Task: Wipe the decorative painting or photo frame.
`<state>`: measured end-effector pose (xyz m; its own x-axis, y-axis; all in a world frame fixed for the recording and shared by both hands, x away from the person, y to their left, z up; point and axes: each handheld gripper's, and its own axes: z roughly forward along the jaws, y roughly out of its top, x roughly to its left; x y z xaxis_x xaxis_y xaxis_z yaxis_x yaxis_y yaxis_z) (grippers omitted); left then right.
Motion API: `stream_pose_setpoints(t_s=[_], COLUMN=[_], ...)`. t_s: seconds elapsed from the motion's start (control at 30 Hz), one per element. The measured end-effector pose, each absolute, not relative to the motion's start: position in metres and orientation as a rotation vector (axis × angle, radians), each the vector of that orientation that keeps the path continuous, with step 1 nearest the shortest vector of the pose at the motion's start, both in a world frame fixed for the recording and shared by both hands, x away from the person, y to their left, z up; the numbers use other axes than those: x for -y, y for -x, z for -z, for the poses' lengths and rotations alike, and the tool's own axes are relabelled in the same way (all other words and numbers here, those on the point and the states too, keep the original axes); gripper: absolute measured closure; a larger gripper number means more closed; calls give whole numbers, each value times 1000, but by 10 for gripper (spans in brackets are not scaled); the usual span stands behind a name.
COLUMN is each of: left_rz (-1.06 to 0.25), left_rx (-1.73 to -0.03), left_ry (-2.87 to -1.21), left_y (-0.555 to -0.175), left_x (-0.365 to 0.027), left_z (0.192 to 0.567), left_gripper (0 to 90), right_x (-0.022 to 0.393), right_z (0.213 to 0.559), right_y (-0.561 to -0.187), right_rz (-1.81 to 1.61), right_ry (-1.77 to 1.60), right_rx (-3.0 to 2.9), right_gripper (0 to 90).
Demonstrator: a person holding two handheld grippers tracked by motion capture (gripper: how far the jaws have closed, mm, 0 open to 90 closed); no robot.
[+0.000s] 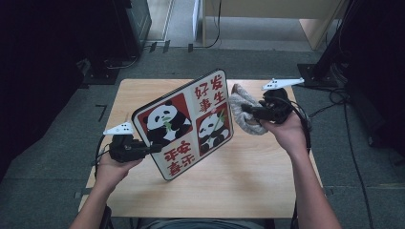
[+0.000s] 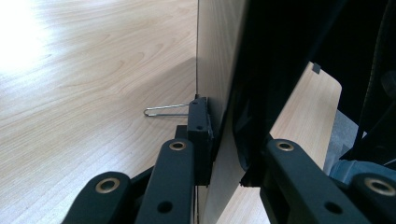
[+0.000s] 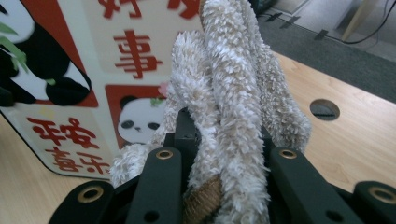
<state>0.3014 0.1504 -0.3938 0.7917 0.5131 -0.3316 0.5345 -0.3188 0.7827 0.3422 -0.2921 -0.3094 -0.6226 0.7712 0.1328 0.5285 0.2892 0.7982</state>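
1. Forearms and hands come in from the bottom of the high view, each carrying a gripper over the wooden table (image 1: pixel 267 186), the largest thing in sight.
2. Next in size, the panda board (image 1: pixel 184 123) is propped tilted above the table, its printed face turned toward the camera. Its lower corner seems to be at or close to the tabletop, though contact cannot be confirmed.
3. At the board's left edge, the left gripper (image 1: pixel 152 149) has its jaws pressed onto the board from both sides; the left gripper view shows the thin edge (image 2: pixel 219 93) running up between them.
4. To the right, the fluffy cloth (image 1: pixel 244 113) is bunched just beside the board's right edge, near the printed face.
5. Holding it, the right gripper (image 1: pixel 248 110) has its jaws pinched around the cloth (image 3: pixel 233 107), whose folds bulge between and above them.
6. Smallest, a wire clip (image 2: pixel 163 110) lies on the table behind the board.
7. Judged from this, the board is lifted and steadied and the cloth is in hand; wiping the face appears just starting or still to come.
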Motion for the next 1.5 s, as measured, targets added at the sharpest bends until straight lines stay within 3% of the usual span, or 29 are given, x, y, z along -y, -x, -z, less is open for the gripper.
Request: stream_pose_setpoints(t_s=[0.83,1.5], left_rz=[-5,4], left_rx=[-790,-754], left_ry=[-1952,-1957], left_y=[-302,-305], left_x=[-151,-155], left_z=[396,397], left_gripper=[790,795], right_x=[265,265], right_z=[239,262], right_y=[-371,-389], right_rz=[-1269,-1233], right_ry=[-1027,-1065], right_rx=[-2254,-2300], right_gripper=[737,737])
